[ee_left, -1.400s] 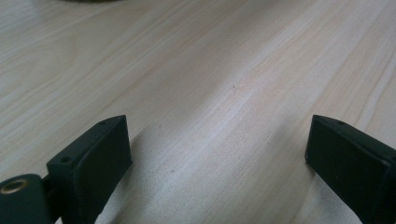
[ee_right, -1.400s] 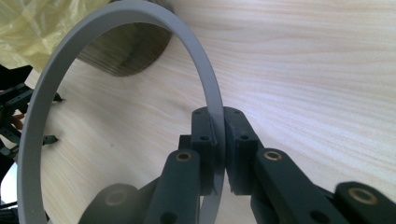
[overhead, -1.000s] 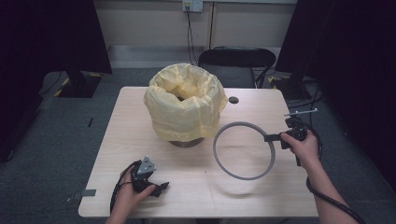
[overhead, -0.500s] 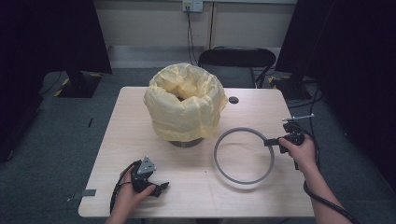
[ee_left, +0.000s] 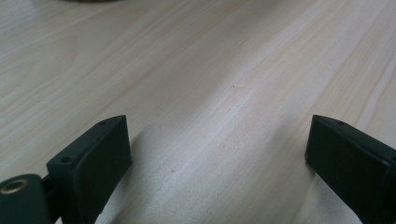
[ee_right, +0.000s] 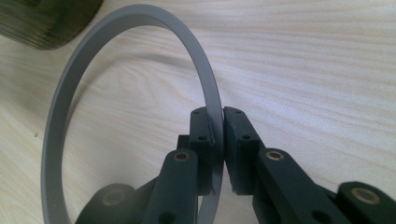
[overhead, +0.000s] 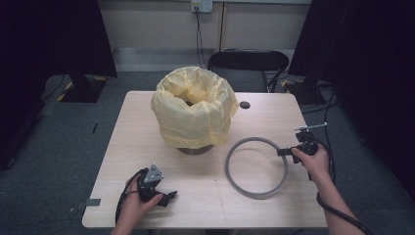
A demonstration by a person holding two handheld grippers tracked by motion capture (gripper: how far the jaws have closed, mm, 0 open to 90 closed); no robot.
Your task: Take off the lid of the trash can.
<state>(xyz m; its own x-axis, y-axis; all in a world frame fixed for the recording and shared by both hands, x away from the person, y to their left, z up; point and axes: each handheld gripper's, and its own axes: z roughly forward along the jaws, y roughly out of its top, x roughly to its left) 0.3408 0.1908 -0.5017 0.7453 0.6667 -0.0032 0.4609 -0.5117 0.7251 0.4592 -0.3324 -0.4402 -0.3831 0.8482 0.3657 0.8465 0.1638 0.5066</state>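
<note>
While your right gripper (overhead: 285,152) clamps the grey ring (overhead: 256,167) at its rim, the ring lies toward the right half of the table (overhead: 122,147), between the front edge and the bin lined with a yellow bag (overhead: 195,106). From that gripper the hoop spreads away to your left, toward the table's middle, and it looks flat or nearly flat on the wood — whether its near edge touches I cannot tell from above. In the right gripper view the jaws pinch the thin band (ee_right: 212,116) edge-on, pads pressed to both faces. Your left gripper (overhead: 165,198) rests near the front-left corner, jaws spread wide with nothing between them — well apart from the ring, so the right hand is the nearer.
</note>
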